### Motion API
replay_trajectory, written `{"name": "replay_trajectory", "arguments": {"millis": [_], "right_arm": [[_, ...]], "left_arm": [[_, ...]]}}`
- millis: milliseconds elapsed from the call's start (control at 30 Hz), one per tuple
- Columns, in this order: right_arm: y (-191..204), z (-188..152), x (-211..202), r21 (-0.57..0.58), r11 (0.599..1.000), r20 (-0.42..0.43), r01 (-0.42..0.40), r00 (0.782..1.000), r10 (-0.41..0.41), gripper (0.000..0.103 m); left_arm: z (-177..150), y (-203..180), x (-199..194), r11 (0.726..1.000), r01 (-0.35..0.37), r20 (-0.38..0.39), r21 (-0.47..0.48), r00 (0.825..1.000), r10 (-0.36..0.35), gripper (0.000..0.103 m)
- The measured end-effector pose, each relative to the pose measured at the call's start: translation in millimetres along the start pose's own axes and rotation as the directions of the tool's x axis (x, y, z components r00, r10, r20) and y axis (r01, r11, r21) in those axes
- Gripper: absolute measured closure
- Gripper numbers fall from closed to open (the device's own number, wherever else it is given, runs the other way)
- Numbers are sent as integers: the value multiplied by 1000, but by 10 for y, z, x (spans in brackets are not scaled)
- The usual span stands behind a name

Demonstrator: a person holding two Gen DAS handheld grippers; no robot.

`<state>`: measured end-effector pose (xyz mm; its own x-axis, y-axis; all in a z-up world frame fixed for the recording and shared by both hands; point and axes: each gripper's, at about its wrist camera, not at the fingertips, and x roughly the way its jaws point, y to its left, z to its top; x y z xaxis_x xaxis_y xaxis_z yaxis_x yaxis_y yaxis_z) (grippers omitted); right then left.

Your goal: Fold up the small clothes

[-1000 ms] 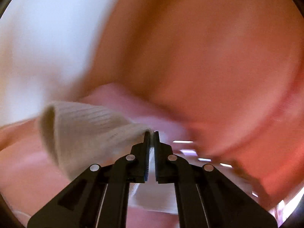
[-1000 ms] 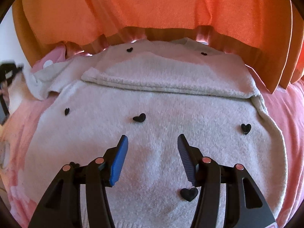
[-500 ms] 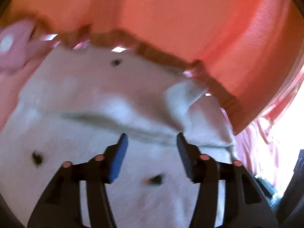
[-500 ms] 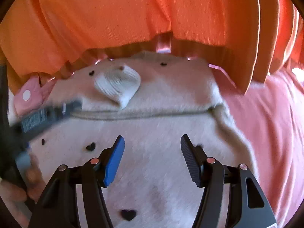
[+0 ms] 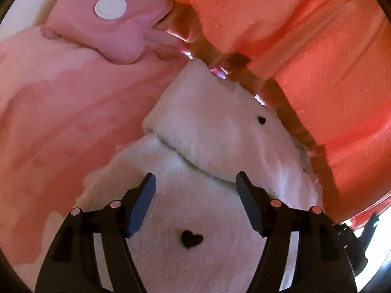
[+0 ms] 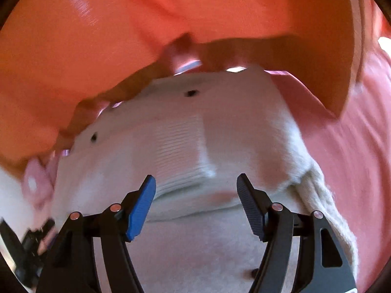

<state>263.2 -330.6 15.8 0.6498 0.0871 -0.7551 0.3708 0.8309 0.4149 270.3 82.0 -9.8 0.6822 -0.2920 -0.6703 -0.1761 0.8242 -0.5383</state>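
a small cream sweater (image 5: 220, 146) dotted with black hearts is spread flat on a pink bedsheet (image 5: 61, 122), and every other place here is given relative to that sweater. its far part is overlaid by sleeves that are already folded inward, with a ribbed cuff (image 6: 180, 146) laid across the middle of the folded band, presumably so that the sides are squared before the body is folded. beyond the sweater's far edge an orange curtain (image 6: 122, 36) is hung, its hem brushing or just clearing the collar end; which of the two cannot be told. to the far left of the sweater a folded pink garment (image 5: 110, 31) with a white round patch is set apart on the sheet, probably put aside so that the working area is kept free. the left gripper (image 5: 195, 197) is held just above the near part of the sweater, its jaws spread wide with nothing between them, one black heart (image 5: 191, 238) being seen below the gap. the right gripper (image 6: 195, 197) is likewise held over the near part, jaws parted and empty, pointed toward the cuff. the sweater's right edge is seen rumpled and raised beside the right gripper. it is judged that the sleeve folds are done and that the near hem is to be grasped next, both tools being kept wide for that purpose.
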Motion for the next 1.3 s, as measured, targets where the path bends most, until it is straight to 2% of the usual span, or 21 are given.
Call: {"name": "replay_trajectory", "arguments": {"millis": [233,267,300,333,367,433,500,533,567,600,667,700,800,867,900,933,1067,1133,1200,1233,1300], "right_arm": [[2,50,216,-10,996,-18,-85,996,85,41],[51,65,293,-20,995,-39,-95,995,94,54],[139,94,413,-48,995,-77,-87,994,83,79],[195,110,444,-73,995,-86,-75,994,69,92],[268,141,426,-100,992,-76,-72,995,64,93],[474,246,63,-170,975,27,-143,988,150,94],[592,323,-459,-249,941,152,-230,950,272,95],[565,334,-560,-271,934,189,-233,939,289,95],[519,338,-537,-293,939,214,-179,945,247,95],[438,341,-240,-312,948,163,-64,979,119,95],[215,310,350,-281,958,-4,63,998,-67,96],[104,296,409,-233,971,-25,45,998,-52,96],[54,348,7,-171,978,92,-123,986,140,96],[-36,361,146,-183,981,86,-60,993,76,96],[-120,326,391,-177,984,-3,3,1000,-3,96],[-176,298,462,-172,985,-25,9,1000,-14,96],[-137,298,82,-202,977,101,-71,990,93,96],[-231,258,391,-229,972,-16,49,998,-54,95],[-301,253,173,-217,976,-15,34,999,-39,94],[-318,261,37,-211,977,-1,34,999,-35,93],[-428,202,-472,-212,977,41,8,999,1,71]], "left_arm": [[192,49,275,991,56,-12,-118,998,-58,38],[212,60,278,990,54,-9,-127,998,-56,40],[241,77,293,989,48,-7,-142,999,-50,43],[275,114,309,985,39,-4,-169,999,-40,55],[294,147,318,981,31,1,-190,1000,-31,74],[352,170,309,980,26,21,-196,1000,-22,93],[394,110,266,993,-6,46,-121,999,11,95],[389,84,264,995,-24,51,-97,998,29,95],[377,76,277,996,-36,47,-85,998,40,95],[357,88,299,995,-41,39,-87,998,45,95],[291,102,357,995,-46,15,-88,999,47,95],[262,86,369,996,-57,11,-73,998,58,95],[228,36,369,996,-89,23,-24,996,90,95],[219,38,361,995,-95,27,-15,995,95,95],[206,37,357,995,-98,27,-3,995,98,95],[198,27,351,995,-102,28,5,994,102,95],[186,3,338,992,-123,34,31,992,122,95],[168,-3,315,991,-125,37,41,992,124,93],[140,-26,224,991,-121,29,62,992,119,91],[132,-37,159,991,-114,26,73,993,112,87],[109,-55,-40,988,-104,7,115,995,104,67]]}}
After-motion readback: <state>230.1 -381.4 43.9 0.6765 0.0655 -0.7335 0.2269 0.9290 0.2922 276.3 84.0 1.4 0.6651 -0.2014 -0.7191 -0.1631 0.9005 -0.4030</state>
